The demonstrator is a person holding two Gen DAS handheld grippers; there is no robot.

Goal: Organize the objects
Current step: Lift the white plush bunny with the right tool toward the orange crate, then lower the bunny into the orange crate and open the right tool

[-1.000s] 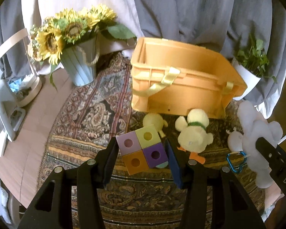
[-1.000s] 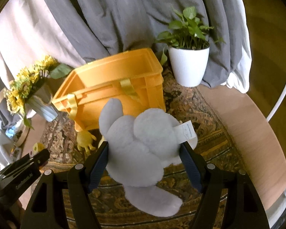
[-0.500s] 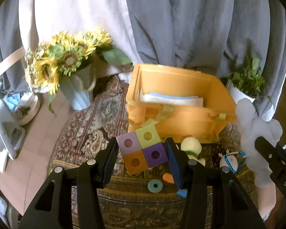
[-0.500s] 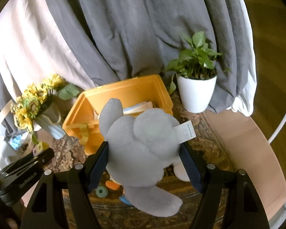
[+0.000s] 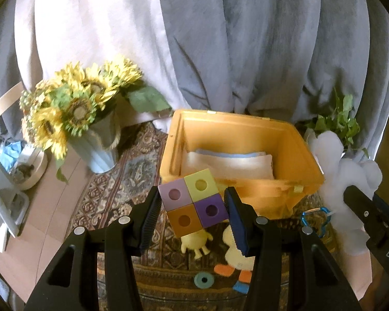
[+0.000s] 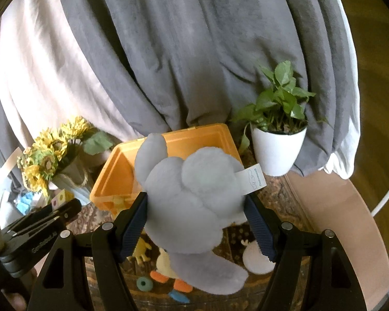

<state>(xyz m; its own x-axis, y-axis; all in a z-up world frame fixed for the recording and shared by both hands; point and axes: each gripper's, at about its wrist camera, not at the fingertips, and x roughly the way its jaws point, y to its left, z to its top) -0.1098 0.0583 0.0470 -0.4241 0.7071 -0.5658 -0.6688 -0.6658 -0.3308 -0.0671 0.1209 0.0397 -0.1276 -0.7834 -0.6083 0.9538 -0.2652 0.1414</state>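
A: Is any writing showing?
B: A white fabric tag (image 6: 253,178) is sticking out of the grey-white plush toy (image 6: 192,202), its small print unreadable. Pale lettering is running along the left gripper's black side, also illegible.

A: What are the jaws doing?
B: The left gripper (image 5: 193,220) is clamping one foam cube of four pastel squares (image 5: 193,204), holding it up in front of the open orange plastic bin (image 5: 293,155). The right gripper (image 6: 195,226) is squeezing the plush toy above the bin's near edge.

A: Counts, left to right?
B: One sunflower bouquet in a pale ribbed vase (image 5: 75,111), one bin, one green plant in a white pot (image 6: 278,142).

A: And the setting?
B: A patterned paisley rug (image 5: 111,194) is covering a round wooden table (image 6: 339,223), with grey and white curtains (image 6: 194,51) hanging behind.
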